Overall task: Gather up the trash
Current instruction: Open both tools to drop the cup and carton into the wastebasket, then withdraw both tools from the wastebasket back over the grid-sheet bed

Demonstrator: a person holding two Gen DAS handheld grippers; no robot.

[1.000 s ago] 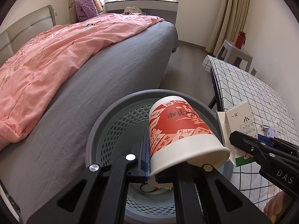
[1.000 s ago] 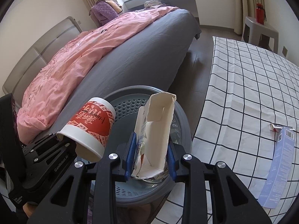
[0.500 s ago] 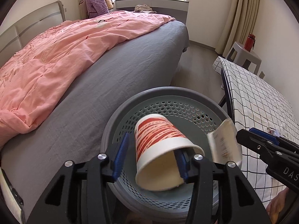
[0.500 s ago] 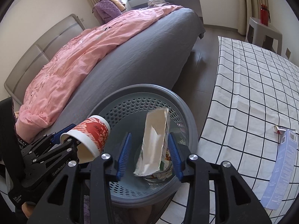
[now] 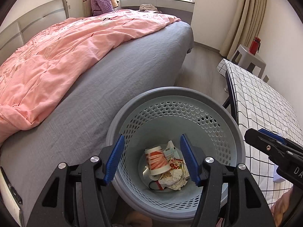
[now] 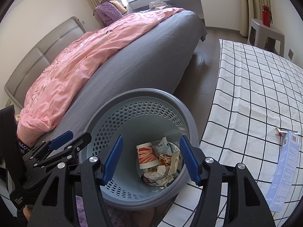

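Left gripper (image 5: pixel 151 158): jaws opening, nothing between pads. Right gripper (image 6: pixel 151 158): same, jaws opening, empty. Both over bin (image 5: pixel 223 111).

Cup (image 5: pixel 157 159): red-white paper, on side at bin bottom. Carton (image 6: pixel 175 162): crumpled, beside cup, among wrappers.

Blue box (image 6: pixel 286 172): on checked table (image 6: pixel 246 94), well apart from bin, uncollected.

Risks, judged: grippers close together, may knock on withdrawal; low finger could catch rim, tip bin.
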